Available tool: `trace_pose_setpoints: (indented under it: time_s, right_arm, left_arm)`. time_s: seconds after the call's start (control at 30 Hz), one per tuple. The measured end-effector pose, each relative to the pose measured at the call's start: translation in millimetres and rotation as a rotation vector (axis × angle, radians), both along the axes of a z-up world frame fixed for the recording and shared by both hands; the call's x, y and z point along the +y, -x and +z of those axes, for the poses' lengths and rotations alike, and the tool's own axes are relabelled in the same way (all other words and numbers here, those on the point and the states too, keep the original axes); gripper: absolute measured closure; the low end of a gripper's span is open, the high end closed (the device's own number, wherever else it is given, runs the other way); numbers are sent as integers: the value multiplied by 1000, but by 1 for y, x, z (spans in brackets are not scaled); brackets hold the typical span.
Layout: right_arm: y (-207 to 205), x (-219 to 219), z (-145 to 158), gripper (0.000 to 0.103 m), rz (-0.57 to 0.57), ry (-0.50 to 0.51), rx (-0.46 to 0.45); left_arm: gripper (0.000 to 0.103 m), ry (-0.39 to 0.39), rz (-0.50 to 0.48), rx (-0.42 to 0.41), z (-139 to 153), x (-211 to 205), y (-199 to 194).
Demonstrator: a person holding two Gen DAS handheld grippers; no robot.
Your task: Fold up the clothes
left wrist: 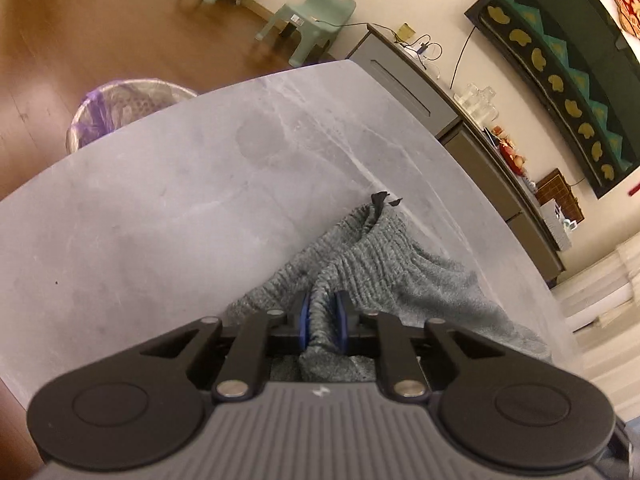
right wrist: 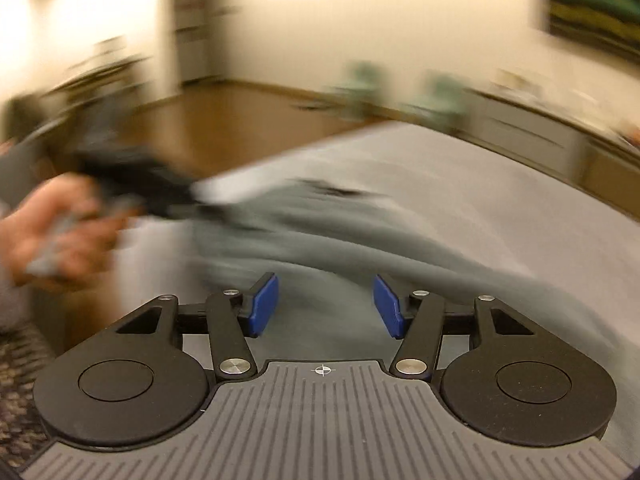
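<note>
Garment: grey knitted trousers with ribbed waistband [left wrist: 384, 264], lying bunched on the grey marbled table [left wrist: 180, 184].
Left gripper [left wrist: 323, 316]: blue pads clamped on a waistband fold.
Right gripper [right wrist: 325, 306]: jaws apart, nothing between them; view blurred.
Progress: early; no tidy fold visible, flattening and folding remain.

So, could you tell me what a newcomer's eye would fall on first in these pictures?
First, the grey knitted garment bunched on the grey marble table, its ribbed band pinched in the left gripper. Next, the right gripper, blue pads apart and empty, over the blurred cloth. A hand shows at that view's left.
</note>
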State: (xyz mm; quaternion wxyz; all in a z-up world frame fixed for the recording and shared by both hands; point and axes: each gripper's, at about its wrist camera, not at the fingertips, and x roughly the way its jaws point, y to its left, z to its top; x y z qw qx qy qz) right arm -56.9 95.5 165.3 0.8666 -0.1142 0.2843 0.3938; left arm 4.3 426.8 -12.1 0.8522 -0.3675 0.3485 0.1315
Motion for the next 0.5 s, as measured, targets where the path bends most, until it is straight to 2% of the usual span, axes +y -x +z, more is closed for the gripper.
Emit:
trace_pose_setpoints:
  time_s: [0.1,0.17,0.2,0.23,0.27,0.3,0.37,0.4,0.5]
  right_arm:
    - [-41,-74,4,49,-246,84,51]
    - [-57,-125,-9,50,-368,206,100]
    - [-60,-148,-19,50,-402,287,123]
    - [-59,-173,-25,44,-423,335,132]
    - [-54,-194,-21,40,-451,329,114]
    - [-49,-206,-19,42,-488,358,109]
    - [-26,-206,-3,48,-470,323,22]
    - [-11,-198,5,48,-426,293,-24]
    - [38,-138,17,46,-140,218,-128]
  left_arm:
    - [89,-33,22,27,-2,1,-8]
    - [89,-46,42,37,0,3,-10]
    - [88,-52,53,40,2,3,-9]
    - [85,-42,65,39,6,2,-7]
    - [79,-35,61,25,12,-1,-4]
    - [75,-29,54,10,17,-4,-1]
    - [53,-22,36,-12,27,-12,5]
    - [51,-21,24,-16,30,-19,8]
    - [48,-20,10,-4,32,-34,15]
